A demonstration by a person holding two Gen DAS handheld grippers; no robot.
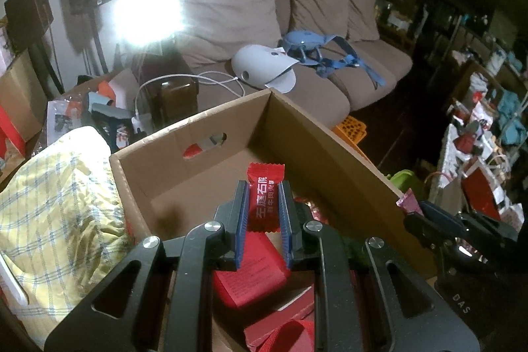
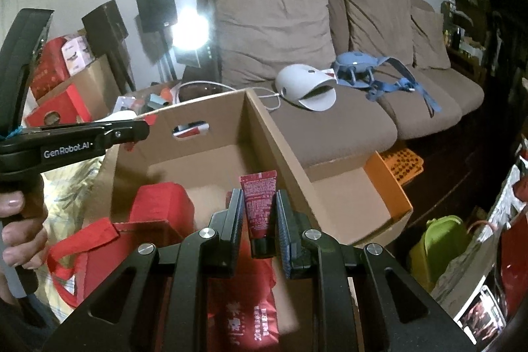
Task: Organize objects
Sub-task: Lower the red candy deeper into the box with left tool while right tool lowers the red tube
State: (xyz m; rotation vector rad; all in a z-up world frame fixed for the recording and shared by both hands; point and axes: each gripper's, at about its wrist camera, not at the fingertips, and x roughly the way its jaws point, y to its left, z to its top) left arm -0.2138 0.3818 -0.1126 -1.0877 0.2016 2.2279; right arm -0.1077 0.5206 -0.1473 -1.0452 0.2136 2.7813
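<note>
My left gripper (image 1: 264, 187) is shut on a red sachet (image 1: 265, 200) with white lettering and holds it upright over the open cardboard box (image 1: 211, 117). In the right wrist view that gripper (image 2: 145, 127) reaches in from the left, with a hand (image 2: 13, 220) on its grip. My right gripper (image 2: 258, 193) is shut on a dark red tube (image 2: 259, 207), black cap toward me, above the box (image 2: 264, 127). In the left wrist view the right gripper (image 1: 424, 207) shows at the box's right wall with the tube's pink end (image 1: 407, 200) sticking out. Red bags (image 2: 161, 207) and red packets (image 1: 250, 279) lie in the box's near half.
A brown sofa (image 1: 231, 5) stands behind the box, with a white helmet-shaped device (image 1: 260, 65) and a blue harness (image 1: 313, 45) on it. A yellow checked cloth (image 1: 59, 203) lies left of the box. An orange crate (image 2: 399, 160) and a green container (image 2: 439, 240) sit to the right. A lamp (image 1: 145, 12) glares.
</note>
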